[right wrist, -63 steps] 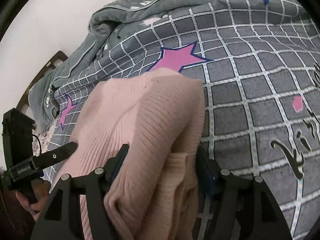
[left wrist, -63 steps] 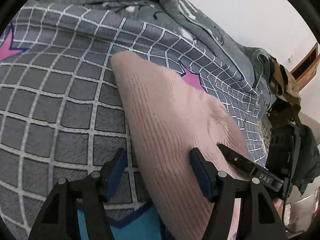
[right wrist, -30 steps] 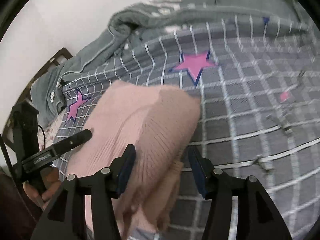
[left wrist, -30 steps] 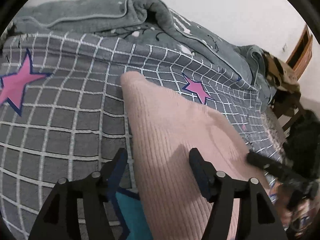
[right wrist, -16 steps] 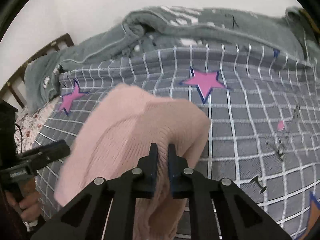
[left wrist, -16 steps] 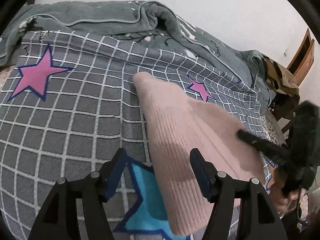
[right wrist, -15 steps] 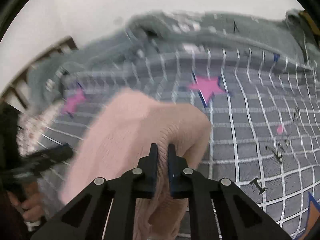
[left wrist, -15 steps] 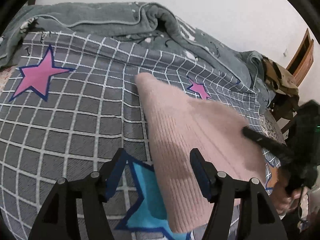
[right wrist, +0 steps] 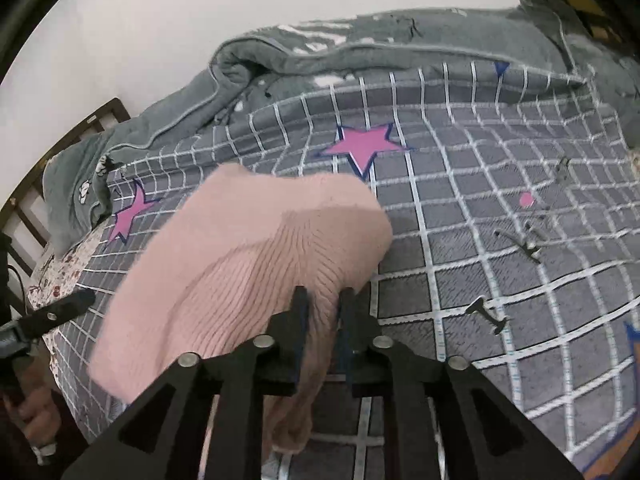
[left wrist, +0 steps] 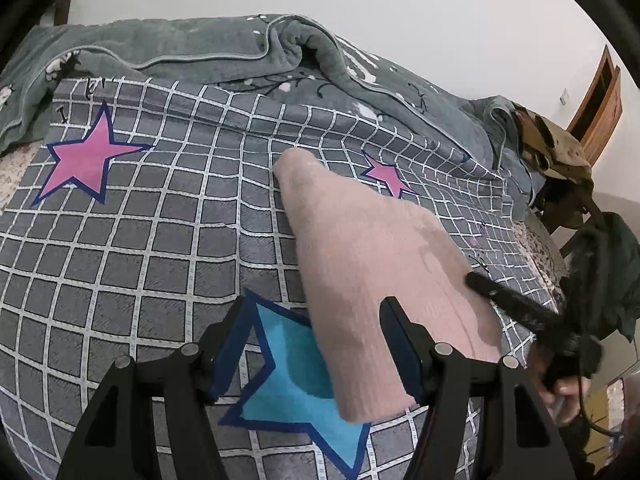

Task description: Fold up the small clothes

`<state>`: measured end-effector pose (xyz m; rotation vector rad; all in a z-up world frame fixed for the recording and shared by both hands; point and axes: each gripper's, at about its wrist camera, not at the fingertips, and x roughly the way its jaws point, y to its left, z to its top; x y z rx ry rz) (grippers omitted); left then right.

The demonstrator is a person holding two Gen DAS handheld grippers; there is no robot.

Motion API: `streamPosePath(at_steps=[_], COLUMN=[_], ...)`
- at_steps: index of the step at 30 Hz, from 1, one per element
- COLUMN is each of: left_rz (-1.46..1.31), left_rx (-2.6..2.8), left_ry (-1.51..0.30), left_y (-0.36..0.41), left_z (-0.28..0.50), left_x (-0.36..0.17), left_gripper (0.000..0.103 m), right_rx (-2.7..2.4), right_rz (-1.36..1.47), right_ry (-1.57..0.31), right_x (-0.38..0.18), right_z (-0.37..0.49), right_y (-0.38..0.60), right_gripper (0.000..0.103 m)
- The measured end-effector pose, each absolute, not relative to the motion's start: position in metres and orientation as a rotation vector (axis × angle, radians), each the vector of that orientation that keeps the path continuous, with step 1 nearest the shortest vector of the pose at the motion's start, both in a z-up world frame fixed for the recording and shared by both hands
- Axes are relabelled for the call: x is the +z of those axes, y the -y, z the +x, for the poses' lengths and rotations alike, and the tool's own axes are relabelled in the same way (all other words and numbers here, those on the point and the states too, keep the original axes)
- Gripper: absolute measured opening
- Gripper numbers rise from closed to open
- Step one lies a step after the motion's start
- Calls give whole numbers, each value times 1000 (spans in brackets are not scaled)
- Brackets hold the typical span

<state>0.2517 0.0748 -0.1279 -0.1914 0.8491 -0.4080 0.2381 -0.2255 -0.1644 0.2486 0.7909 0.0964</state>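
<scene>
A pink ribbed knit garment (left wrist: 360, 264) lies folded on the grey checked bedspread (left wrist: 140, 248). In the right wrist view the same garment (right wrist: 256, 256) fills the middle. My right gripper (right wrist: 323, 300) is shut on the garment's near edge and holds it pinched. My left gripper (left wrist: 316, 340) is open and empty, just above the garment's near left corner, with a blue star print below it. The right gripper also shows in the left wrist view (left wrist: 520, 308) at the garment's right side.
A rumpled grey blanket (left wrist: 240, 52) lies along the far side of the bed by the white wall. A wooden headboard (right wrist: 52, 156) is at the left. Dark clothes (left wrist: 600, 264) hang over a chair at the right.
My right gripper went from open around the garment's edge to shut on it. My left gripper drew back from the garment and stayed open.
</scene>
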Motion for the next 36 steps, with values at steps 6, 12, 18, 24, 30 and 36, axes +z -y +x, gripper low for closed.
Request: streamPosePath(at_steps=[6, 12, 18, 24, 30, 36], left_rz=[-133, -65, -109, -87, -30, 12], left_rx=[-379, -348, -345, -312, -319, -327], left_ry=[-859, -919, -890, -870, -823, -840], left_y=[-55, -39, -45, -38, -15, 2], left_z=[243, 234, 233, 245, 262, 276], left_x=[-133, -157, -148, -134, -127, -145], left_gripper=[64, 66, 66, 64, 62, 48], right_rx=[154, 138, 180, 204, 230, 222], right_rz=[121, 76, 97, 124, 103, 71], right_ry=[-650, -742, -743, -685, -697, -720], right_x=[-136, -188, -174, -150, -157, -177], right_z=[194, 185, 183, 205, 234, 238], right_y=[194, 181, 190, 199, 199, 197], right_gripper=[21, 18, 17, 20, 22, 22])
